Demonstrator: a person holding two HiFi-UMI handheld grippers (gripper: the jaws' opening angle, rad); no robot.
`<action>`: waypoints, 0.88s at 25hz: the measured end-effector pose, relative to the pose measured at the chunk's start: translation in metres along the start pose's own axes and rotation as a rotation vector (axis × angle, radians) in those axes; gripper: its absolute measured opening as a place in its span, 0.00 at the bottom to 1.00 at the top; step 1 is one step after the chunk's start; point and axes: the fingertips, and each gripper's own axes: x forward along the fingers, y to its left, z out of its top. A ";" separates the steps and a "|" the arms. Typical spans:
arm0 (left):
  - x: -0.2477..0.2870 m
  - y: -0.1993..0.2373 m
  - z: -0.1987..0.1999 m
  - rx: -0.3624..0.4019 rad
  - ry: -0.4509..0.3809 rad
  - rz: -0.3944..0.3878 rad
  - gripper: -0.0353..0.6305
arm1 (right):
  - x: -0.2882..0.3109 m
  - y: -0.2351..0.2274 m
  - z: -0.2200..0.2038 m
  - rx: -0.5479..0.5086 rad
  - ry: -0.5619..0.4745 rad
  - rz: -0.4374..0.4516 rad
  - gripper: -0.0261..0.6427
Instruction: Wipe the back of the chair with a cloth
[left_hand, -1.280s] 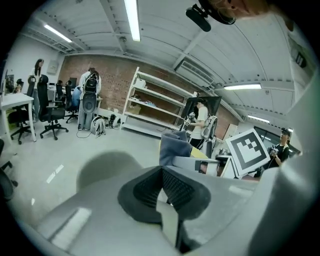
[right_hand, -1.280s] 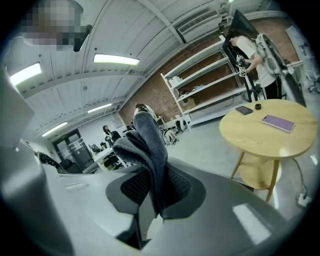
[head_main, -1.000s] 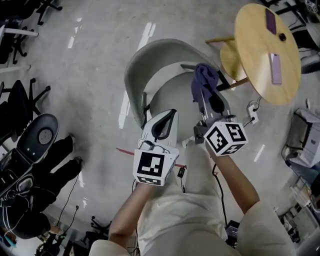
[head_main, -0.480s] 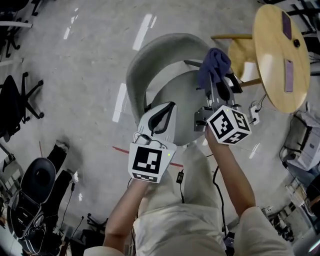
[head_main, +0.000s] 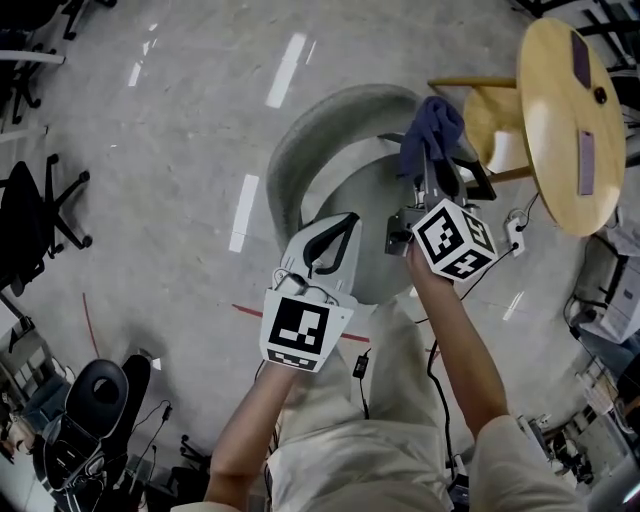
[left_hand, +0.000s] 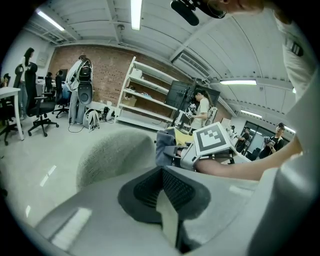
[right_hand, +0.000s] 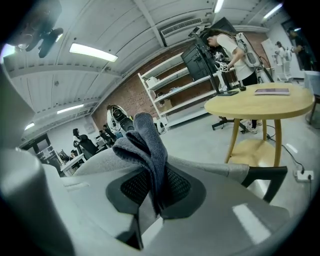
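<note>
Cloth (head_main: 430, 125), dark blue, is clamped in the right gripper (head_main: 433, 172) at upper right of centre, near the grey chair (head_main: 300, 150) back's end. The left gripper (head_main: 335, 238), jaws together and empty, hovers at centre.

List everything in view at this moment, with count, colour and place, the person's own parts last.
chair: one, grey, on the floor straight ahead of the person.
cloth: one, blue, over the chair's right side, pinched in the right claw.
round table: one, light wood, right of the chair.
flat items: two, purple, on the tabletop.
office chairs: several, black, along the left edge.
power strip: one, white, on the floor by the table.
shelving: one, white, against the brick wall.
left claw: shut, empty, over the seat's near side.
right claw: shut on the cloth.
</note>
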 end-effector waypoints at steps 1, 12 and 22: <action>0.000 0.002 0.000 0.000 -0.001 -0.004 0.06 | 0.004 -0.001 0.000 0.002 -0.004 -0.007 0.15; 0.003 0.012 -0.003 -0.002 0.000 -0.028 0.06 | 0.035 0.026 -0.013 -0.104 0.027 0.114 0.15; -0.006 0.028 -0.012 -0.028 -0.006 0.009 0.06 | 0.042 0.066 -0.028 -0.323 0.051 0.255 0.15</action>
